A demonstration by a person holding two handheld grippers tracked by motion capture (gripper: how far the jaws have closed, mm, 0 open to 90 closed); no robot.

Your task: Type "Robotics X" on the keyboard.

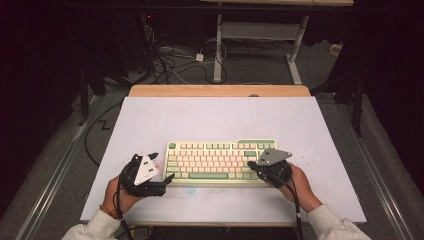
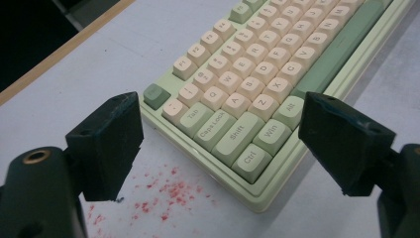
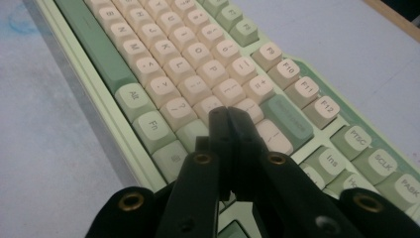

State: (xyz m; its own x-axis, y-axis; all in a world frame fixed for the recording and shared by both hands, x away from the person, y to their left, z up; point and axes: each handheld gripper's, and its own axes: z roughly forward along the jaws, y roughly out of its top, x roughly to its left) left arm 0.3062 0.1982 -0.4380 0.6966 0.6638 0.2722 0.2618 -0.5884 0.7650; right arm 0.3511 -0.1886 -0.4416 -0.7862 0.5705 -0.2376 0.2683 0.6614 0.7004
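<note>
While your right gripper has its jaws pressed flat together with nothing between them, its tips sit low over the right end of the keyboard, just above the keys beside the green Enter key. Your left gripper is spread wide and holds nothing; the keyboard's near left corner, with Ctrl and Win, lies between its two jaws without touching either. From above, the keyboard lies across the middle of the white table, and your hands flank it at its left and right ends. Red specks mark the surface near the left jaw.
</note>
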